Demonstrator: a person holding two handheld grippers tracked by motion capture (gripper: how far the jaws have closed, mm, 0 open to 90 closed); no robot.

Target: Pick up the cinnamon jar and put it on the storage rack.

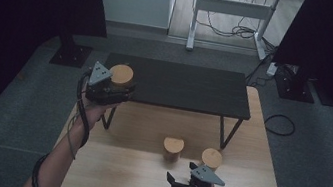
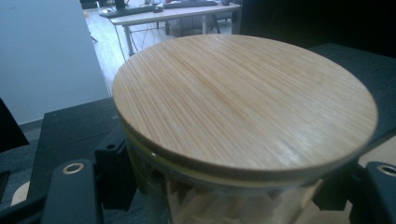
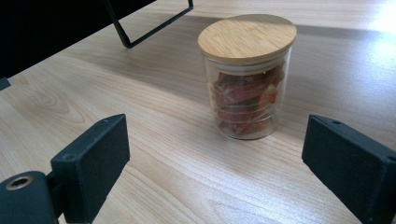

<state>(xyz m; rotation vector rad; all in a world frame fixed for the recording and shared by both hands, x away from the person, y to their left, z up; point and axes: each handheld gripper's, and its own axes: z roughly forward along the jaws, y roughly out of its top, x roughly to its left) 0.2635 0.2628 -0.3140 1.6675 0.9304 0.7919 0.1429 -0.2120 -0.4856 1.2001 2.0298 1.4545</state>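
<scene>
Jars with wooden lids are seen in the high view: one jar [image 1: 121, 76] is clamped by the left hand-held gripper [image 1: 113, 90] over the dark shelf's [image 1: 181, 85] left end, above the counter [image 1: 140, 180].

From the left gripper view, that jar [image 2: 243, 107] sits between both jaws, pinched below its lid.

From the right gripper view, the right hand-held gripper [image 3: 215, 158] is spread, a second jar [image 3: 247, 74] standing just ahead, untouched.

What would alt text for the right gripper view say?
A glass jar with a bamboo lid, holding reddish pieces, stands on a light wooden table. The right gripper has its two black jaws open in front of it, apart from it.
</scene>
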